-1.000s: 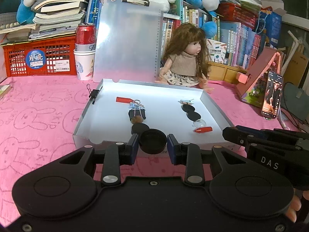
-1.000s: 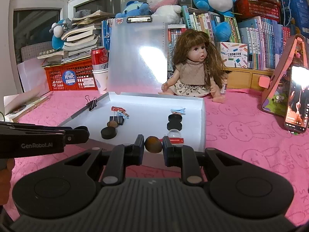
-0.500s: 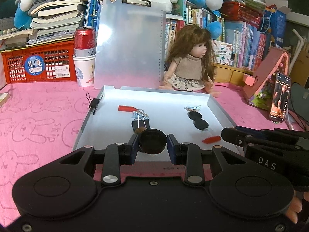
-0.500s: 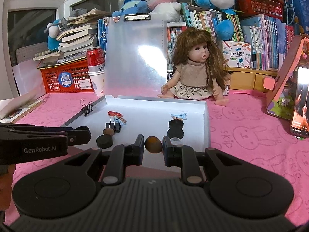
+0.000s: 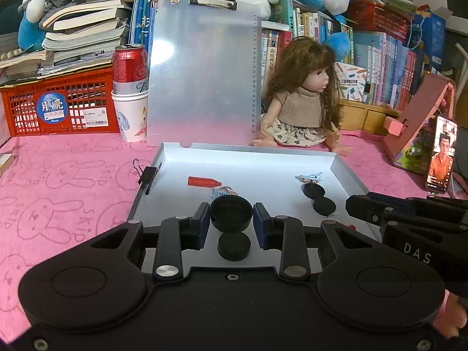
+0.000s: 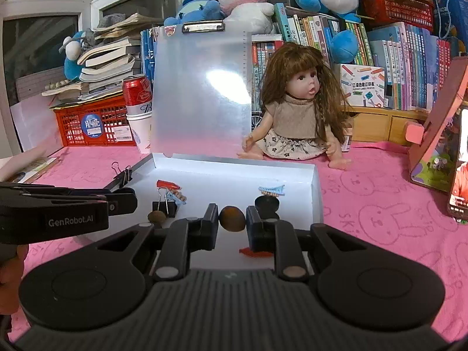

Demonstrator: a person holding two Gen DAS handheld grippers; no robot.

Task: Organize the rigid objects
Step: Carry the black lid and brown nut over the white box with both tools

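Left tool [image 5: 231, 219] pinches a black disc [image 5: 231, 213] above the near edge of my white tray [image 5: 348, 172], another black disc [image 5: 234, 246] lying beneath it. Right tool [image 6: 232, 222] pinches a brown nut [image 6: 232, 218] over the tray's near right part, beside a binder clip [image 6: 163, 204].

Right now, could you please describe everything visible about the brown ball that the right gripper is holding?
The brown ball is small, roundish and dull brown with a mottled, matte surface. The right gripper has its jaws shut on its two sides, holding it raised above the white tray. Only the jaws touch it.
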